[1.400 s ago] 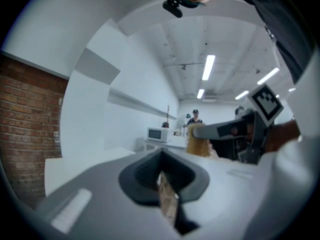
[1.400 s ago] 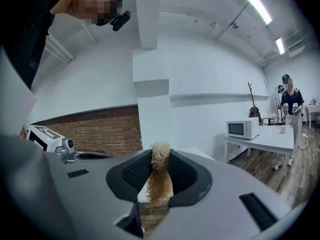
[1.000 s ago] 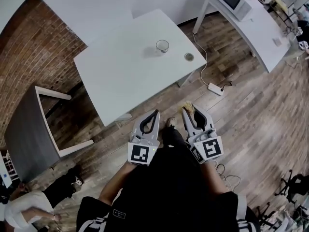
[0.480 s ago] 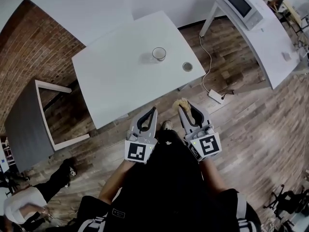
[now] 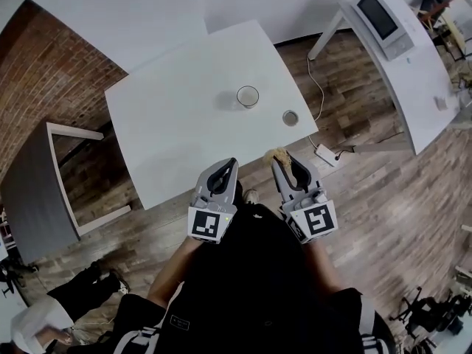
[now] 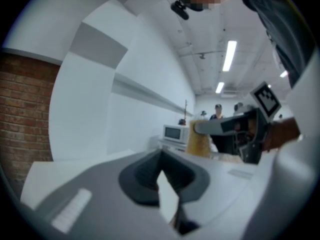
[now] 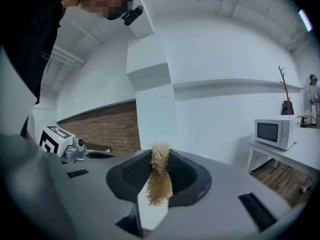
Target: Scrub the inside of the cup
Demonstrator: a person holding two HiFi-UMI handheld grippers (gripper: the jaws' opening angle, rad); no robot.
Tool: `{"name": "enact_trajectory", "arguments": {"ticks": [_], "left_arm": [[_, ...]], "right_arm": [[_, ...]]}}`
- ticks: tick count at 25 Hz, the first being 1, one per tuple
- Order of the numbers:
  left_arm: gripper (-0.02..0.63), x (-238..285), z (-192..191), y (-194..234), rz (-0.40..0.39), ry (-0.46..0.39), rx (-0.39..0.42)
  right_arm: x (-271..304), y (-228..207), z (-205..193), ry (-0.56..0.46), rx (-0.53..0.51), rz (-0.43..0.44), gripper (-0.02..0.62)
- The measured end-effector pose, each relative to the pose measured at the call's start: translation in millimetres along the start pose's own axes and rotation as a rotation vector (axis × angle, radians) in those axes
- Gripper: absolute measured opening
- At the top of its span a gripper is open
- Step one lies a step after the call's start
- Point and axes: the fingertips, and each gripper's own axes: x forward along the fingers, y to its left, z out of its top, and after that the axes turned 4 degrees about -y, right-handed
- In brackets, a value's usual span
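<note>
A clear glass cup (image 5: 248,96) stands upright on the white table (image 5: 177,124), right of its middle. Both grippers are held in front of the person's body, short of the table's near edge and well away from the cup. My left gripper (image 5: 230,164) is shut with nothing between its jaws (image 6: 161,158). My right gripper (image 5: 279,158) is shut on a straw-coloured fibre scrubber (image 7: 159,176), which sticks out past the fingertips. In the left gripper view the scrubber (image 6: 200,141) shows at the right, in the other gripper.
A small round lid or dish (image 5: 290,117) lies near the table's right corner. A second white table with a microwave (image 5: 382,19) stands at the right. A power strip (image 5: 325,155) and cable lie on the wooden floor. A brick wall (image 5: 51,80) is at the left, with a grey cabinet (image 5: 33,190) beside it.
The table and cup have drawn nearer to the grippers in the head view. Both grippers stay shut and side by side, and the scrubber stays in the right one.
</note>
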Motion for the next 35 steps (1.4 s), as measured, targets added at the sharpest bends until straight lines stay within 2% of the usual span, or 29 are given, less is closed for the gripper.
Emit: {"name": "enact_trajectory", "arguments": {"ticks": [6, 10, 13, 16, 22, 25, 31, 35], "left_arm": [[0.003, 51.2, -5.7, 42.7, -0.052, 0.036, 0.056], [0.003, 71.8, -24.5, 67.8, -0.064, 0.076, 0.055], [0.005, 87.0, -48.9, 76.5, -0.061, 0.141, 0.058], [0.006, 101.7, -74.5, 77.5, -0.065, 0.207, 0.034], [0.1, 131.5, -131.4, 96.8, -0.057, 0.314, 0.045], [0.124, 146.6, -165.4, 104.9, -0.041, 0.38, 0.066], [0.129, 175.6, -206.3, 114.2, -0.098, 0.423, 0.058], [0.129, 186.4, -215.0, 112.1, -0.121, 0.43, 0.097]], "right_arm": [[63.8, -29.2, 8.7, 0.011, 0.012, -0.006, 0.087], [95.1, -43.8, 2.6, 0.051, -0.028, -0.01, 0.086], [113.5, -57.9, -7.0, 0.074, -0.02, 0.002, 0.087], [131.4, -71.8, -23.6, 0.085, -0.002, 0.043, 0.087], [173.5, -90.0, -72.4, 0.16, 0.047, 0.112, 0.087], [187.4, -102.5, -89.2, 0.185, 0.069, 0.133, 0.086], [210.0, -106.3, -112.9, 0.214, 0.095, 0.173, 0.086], [218.9, -107.2, -132.8, 0.236, 0.109, 0.19, 0.086]]}}
